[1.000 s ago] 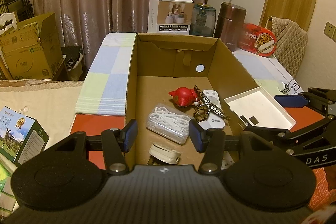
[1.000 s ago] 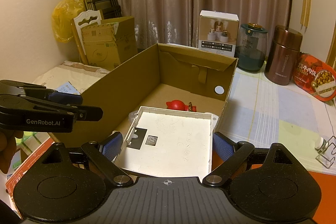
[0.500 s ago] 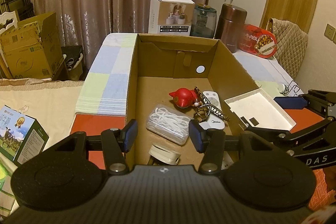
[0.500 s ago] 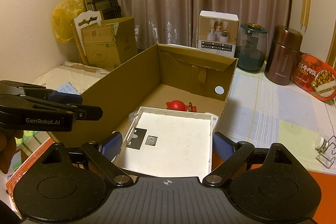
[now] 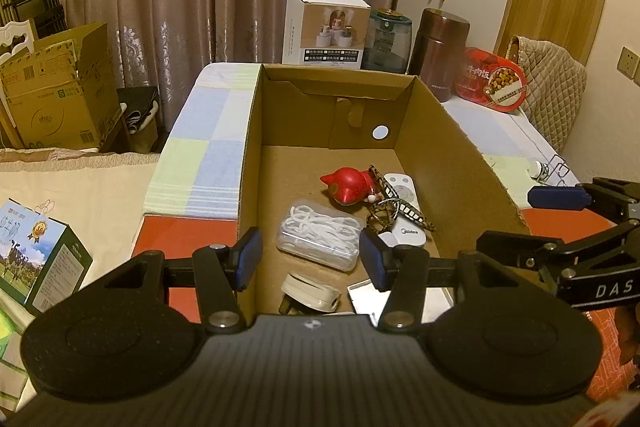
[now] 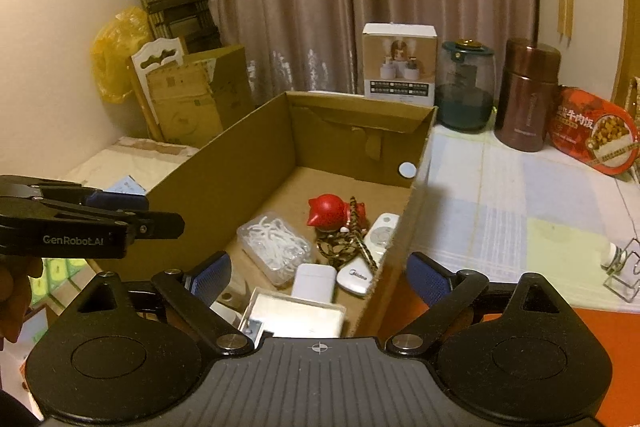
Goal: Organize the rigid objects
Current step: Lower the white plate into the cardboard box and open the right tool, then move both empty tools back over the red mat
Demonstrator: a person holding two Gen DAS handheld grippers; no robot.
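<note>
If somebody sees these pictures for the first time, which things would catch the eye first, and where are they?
Probably the open cardboard box in the middle, its floor scattered with small items. The brightest is a red cat-shaped figure near the middle of the floor, with a clear case of white cord just in front of it. Behind the box, a brown flask and a red food tin stand out on the checked cloth.

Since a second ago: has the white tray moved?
Yes. The white tray has dropped from the right gripper into the cardboard box, near end.
</note>
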